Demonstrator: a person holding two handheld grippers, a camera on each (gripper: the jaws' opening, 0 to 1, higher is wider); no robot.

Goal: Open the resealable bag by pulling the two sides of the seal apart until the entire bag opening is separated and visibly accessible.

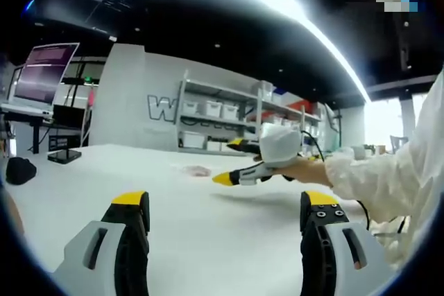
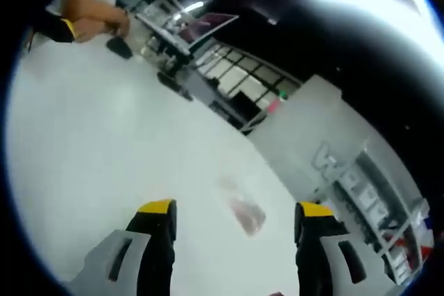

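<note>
1. Resealable bag (image 2: 244, 214) lying flat on the white table (image 2: 90, 143), a small clear pouch with something pinkish inside; in the right gripper view just ahead of and between that gripper's jaws, in the left gripper view a faint pale patch (image 1: 195, 170) far out on the tabletop.
2. Right gripper (image 2: 236, 223) hovering over the bag with jaws spread wide, nothing between them; seen also from the left gripper view (image 1: 234, 164), held in a white-sleeved hand (image 1: 305, 170) above the table.
3. Left gripper (image 1: 225, 213) likewise spread and empty, well apart from the bag.
4. Seal apparently untouched; neither side gripped yet.
5. Likely trouble: thin, flat film hard to pick off a smooth table, so yellow tips may skid over it or pinch both layers together, leaving the seal shut.
6. Further risk: a pull from one side alone probably drags the light bag across the table instead of parting the seal; bag edges too blurred to tell which way the opening faces.
7. Around: monitor (image 1: 44, 73) and dark objects at the table's far edge, shelving with white bins (image 1: 222, 119) behind; nothing on the table between grippers and bag.
</note>
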